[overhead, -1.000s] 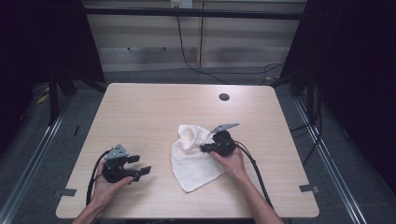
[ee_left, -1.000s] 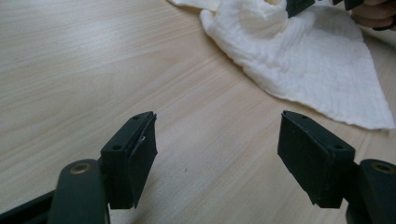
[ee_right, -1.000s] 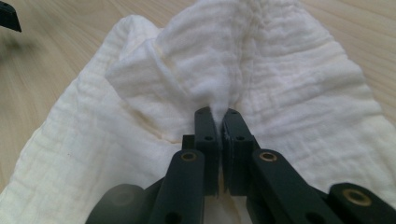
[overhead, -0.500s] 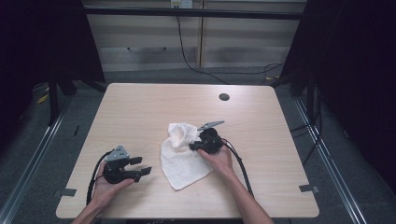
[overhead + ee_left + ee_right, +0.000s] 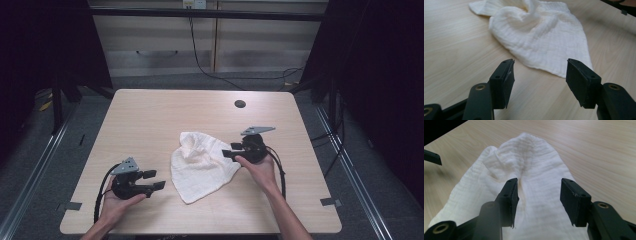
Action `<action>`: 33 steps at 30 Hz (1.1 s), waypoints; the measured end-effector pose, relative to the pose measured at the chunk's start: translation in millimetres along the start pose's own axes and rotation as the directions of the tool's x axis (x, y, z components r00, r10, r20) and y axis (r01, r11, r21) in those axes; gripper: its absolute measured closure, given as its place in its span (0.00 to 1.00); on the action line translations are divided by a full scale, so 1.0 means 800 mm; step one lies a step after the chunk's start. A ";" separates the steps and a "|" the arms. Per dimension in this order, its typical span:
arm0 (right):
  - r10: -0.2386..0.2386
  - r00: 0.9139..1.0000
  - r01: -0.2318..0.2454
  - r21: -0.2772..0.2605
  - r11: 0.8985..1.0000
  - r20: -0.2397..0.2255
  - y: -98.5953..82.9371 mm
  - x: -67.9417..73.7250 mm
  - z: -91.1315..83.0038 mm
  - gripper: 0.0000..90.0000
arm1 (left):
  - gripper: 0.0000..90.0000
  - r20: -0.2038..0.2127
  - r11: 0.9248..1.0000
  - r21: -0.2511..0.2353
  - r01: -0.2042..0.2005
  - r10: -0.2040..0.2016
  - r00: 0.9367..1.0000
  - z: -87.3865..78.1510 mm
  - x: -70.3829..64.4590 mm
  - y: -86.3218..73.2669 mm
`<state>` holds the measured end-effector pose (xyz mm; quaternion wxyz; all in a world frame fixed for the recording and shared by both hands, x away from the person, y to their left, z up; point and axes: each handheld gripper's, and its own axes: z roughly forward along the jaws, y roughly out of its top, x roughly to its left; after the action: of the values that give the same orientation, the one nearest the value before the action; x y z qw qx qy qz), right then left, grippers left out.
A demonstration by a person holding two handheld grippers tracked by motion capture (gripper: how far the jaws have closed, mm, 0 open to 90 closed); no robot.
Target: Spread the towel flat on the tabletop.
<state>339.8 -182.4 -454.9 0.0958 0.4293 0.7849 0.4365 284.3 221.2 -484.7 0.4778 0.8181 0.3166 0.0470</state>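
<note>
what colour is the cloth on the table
Creamy white, plain with a fine crinkled weave; the cloth shows best in the left gripper view.

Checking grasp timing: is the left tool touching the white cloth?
Apart. In the left gripper view, bare table shows between the open left tool and the white cloth's near edge.

1. One white cloth (image 5: 202, 162) is counted, lying crumpled between the two grippers.
2. Two grippers are counted: the left gripper (image 5: 154, 180) just beside the cloth's near corner, and the right gripper (image 5: 228, 150) at the cloth's opposite edge.
3. Two hands are seen, one behind each gripper.
4. One dark round hole (image 5: 240, 104) is counted in the table (image 5: 150, 115), well beyond the right gripper.
</note>
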 end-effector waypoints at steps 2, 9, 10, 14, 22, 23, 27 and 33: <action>0.002 1.000 -0.002 -0.007 1.000 0.007 -0.004 -0.004 -0.008 0.54 | 0.44 0.024 1.000 0.012 -0.021 0.020 1.000 0.005 -0.007 0.005; 0.014 0.999 -0.013 -0.013 1.000 0.038 -0.028 -0.020 -0.053 0.54 | 0.58 0.079 0.988 0.089 -0.127 0.120 0.990 0.035 -0.035 0.027; 0.016 0.999 -0.015 -0.012 1.000 0.039 -0.030 -0.020 -0.055 0.54 | 0.60 0.090 0.988 0.091 -0.128 0.120 0.989 0.038 -0.037 0.029; 0.019 0.999 -0.019 -0.012 1.000 0.039 -0.036 -0.021 -0.058 0.54 | 0.71 0.078 0.989 0.078 -0.127 0.121 0.990 0.046 -0.038 0.034; 0.012 0.999 -0.011 -0.007 1.000 0.041 -0.040 -0.021 -0.051 0.54 | 0.70 0.165 0.977 0.138 -0.161 0.137 0.977 0.070 -0.048 0.020; 0.016 0.999 -0.016 -0.004 1.000 0.042 -0.041 -0.021 -0.051 0.53 | 0.69 0.168 0.975 0.144 -0.168 0.144 0.975 0.071 -0.050 0.018; 0.024 0.999 -0.024 0.002 1.000 0.038 -0.046 -0.023 -0.050 0.53 | 0.67 0.184 0.968 0.163 -0.192 0.162 0.970 0.078 -0.057 0.016; 0.038 0.999 -0.038 0.001 0.999 0.033 -0.048 -0.027 -0.050 0.52 | 0.70 0.228 0.959 0.177 -0.221 0.179 0.957 0.082 -0.068 0.011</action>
<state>309.8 -232.5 -465.1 0.1003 0.4513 0.7752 0.4304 270.1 137.7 -500.5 0.4163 0.8903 0.1828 -0.0232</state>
